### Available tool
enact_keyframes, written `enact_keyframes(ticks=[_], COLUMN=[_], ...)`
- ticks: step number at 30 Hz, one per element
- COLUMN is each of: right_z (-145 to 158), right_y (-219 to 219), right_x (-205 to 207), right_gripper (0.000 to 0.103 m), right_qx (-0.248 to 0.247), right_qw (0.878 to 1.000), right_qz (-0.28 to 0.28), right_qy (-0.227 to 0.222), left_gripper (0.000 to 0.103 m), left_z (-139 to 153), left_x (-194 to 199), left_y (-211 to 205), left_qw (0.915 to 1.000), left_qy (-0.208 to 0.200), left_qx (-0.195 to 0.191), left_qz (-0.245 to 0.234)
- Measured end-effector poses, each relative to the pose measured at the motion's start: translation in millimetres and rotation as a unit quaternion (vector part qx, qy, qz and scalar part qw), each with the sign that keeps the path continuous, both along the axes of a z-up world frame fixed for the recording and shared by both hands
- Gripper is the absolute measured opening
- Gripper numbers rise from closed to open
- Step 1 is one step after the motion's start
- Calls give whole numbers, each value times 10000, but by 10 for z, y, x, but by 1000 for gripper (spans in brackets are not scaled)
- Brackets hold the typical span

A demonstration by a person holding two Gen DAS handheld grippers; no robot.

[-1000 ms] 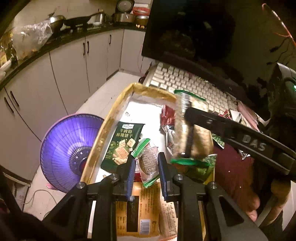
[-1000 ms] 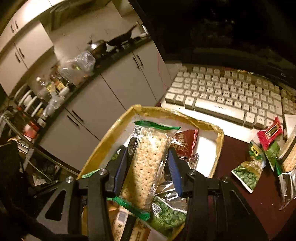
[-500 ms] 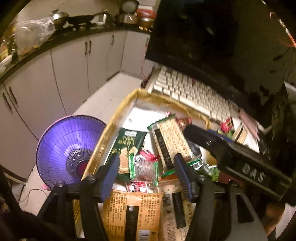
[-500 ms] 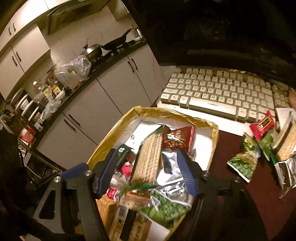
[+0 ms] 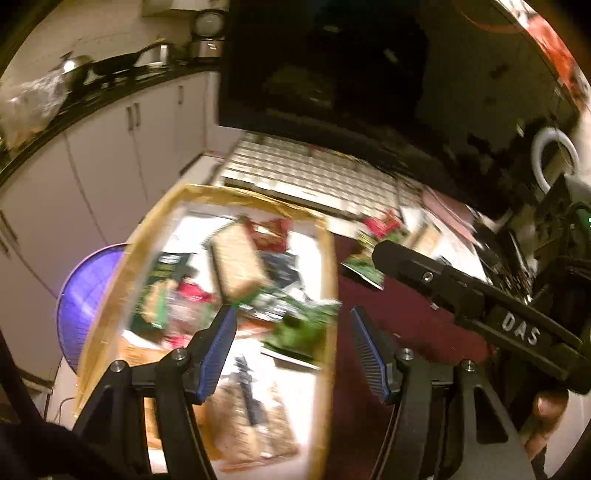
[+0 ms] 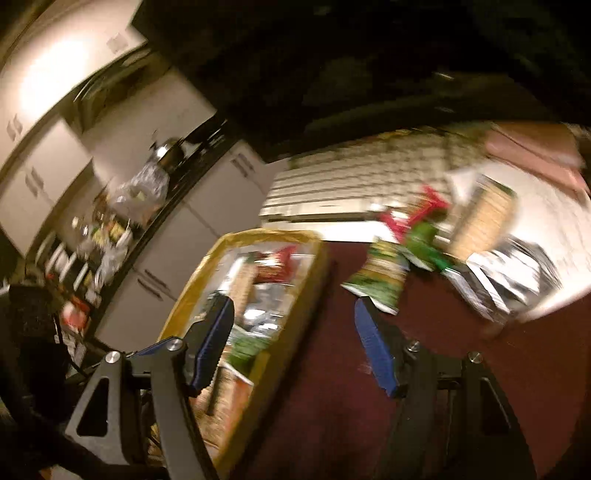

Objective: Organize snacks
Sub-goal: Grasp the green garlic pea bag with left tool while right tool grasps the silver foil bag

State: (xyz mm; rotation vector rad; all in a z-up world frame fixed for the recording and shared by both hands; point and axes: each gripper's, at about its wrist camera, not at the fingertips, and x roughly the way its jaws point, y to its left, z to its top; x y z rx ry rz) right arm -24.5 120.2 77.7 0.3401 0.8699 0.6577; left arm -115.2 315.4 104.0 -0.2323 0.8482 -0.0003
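Both wrist views angled down from above, close, sharing snack box point(image 5: 325, 258) and keyboard point(image 6: 332, 184)

A home kitchen is doubling as a desk corner here. White cabinets point(image 5: 110, 155) are running under a dark counter point(image 5: 122, 79), where a pan point(image 5: 122, 61) and what is probably a rice cooker point(image 5: 208, 24) are sitting, though blur is softening them. Bottles and jars point(image 6: 99, 236) are crowding the counter's far end. A keyboard point(image 5: 317, 177) is lying before a dark monitor point(image 5: 369, 74) on a maroon table point(image 6: 424, 325), and a purple fan point(image 5: 79, 306) is standing on the floor.
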Motion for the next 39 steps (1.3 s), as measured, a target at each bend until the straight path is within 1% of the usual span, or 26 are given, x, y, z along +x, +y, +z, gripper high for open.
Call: enact_keyframes(ticks=[2, 4, 7, 9, 12, 14, 17, 18, 21, 23, 25, 26, 29, 30, 32, 35, 37, 39], right_z=[-97, -169, -254, -338, -451, -500, -567, -568, -541, -531, -531, -530, -529, -534, -543, -531, -523, -520], right_y=[-292, -540, -863, -1017, -1099, -1078, -1021, -1001, -885, -707, -604, -595, -684, -749, -923, -1200, -1295, -1375], right_x=[31, 59, 121, 203, 368, 482, 622, 662, 740, 767, 726, 666, 407, 306, 115, -190, -293, -358], right_gripper=[69, 69, 69, 69, 69, 69, 69, 71, 76, 76, 70, 61, 59, 59, 59, 59, 59, 59], right_qx=[34, 83, 145, 200, 188, 43, -194, -256, -587, -1204, -1600, -1681, -1803, -1727, -1378, -888, -756, -622], right_qw=[9995, 9983, 9946, 9905, 9860, 9826, 9734, 9704, 9606, 9539, 9515, 9535, 9588, 9616, 9703, 9820, 9871, 9896], right_qz=[-292, -524, -941, -1219, -1427, -1560, -1893, -2034, -2431, -2566, -2505, -2407, -2128, -2062, -1903, -1615, -1377, -1289], right_qy=[131, 240, 413, 601, 836, 1005, 1277, 1281, 1214, 985, 788, 686, 532, 545, 567, 414, 303, 158], left_gripper=[64, 64, 63, 63, 63, 63, 64, 63, 64, 63, 63, 63, 63, 63, 63, 64, 64, 64], left_z=[-18, -50, -50, -11, 61, 68, 42, 37, 44, 38, 22, 21, 40, 54, 61, 10, -52, -151], left_x=[22, 61, 102, 122, 145, 157, 173, 165, 92, 36, -14, -26, -48, -57, -61, 5, 121, 338], left_y=[-164, -304, -456, -585, -766, -851, -920, -916, -883, -859, -874, -880, -910, -931, -969, -1065, -1134, -1236], left_qw=[9997, 9992, 9984, 9976, 9969, 9960, 9956, 9957, 9964, 9967, 9967, 9966, 9967, 9966, 9967, 9961, 9949, 9915], left_qy=[24, 95, 159, 125, 33, 44, 127, 153, 162, 166, 192, 204, 190, 188, 178, 295, 422, 631], left_qx=[31, 83, -9, -64, 78, 83, 251, 262, 189, 165, 221, 233, 181, 205, 285, 439, 660, 941], left_qz=[-259, -374, -541, -680, -782, -887, -898, -879, -809, -774, -756, -759, -774, -769, -742, -710, -642, -646])
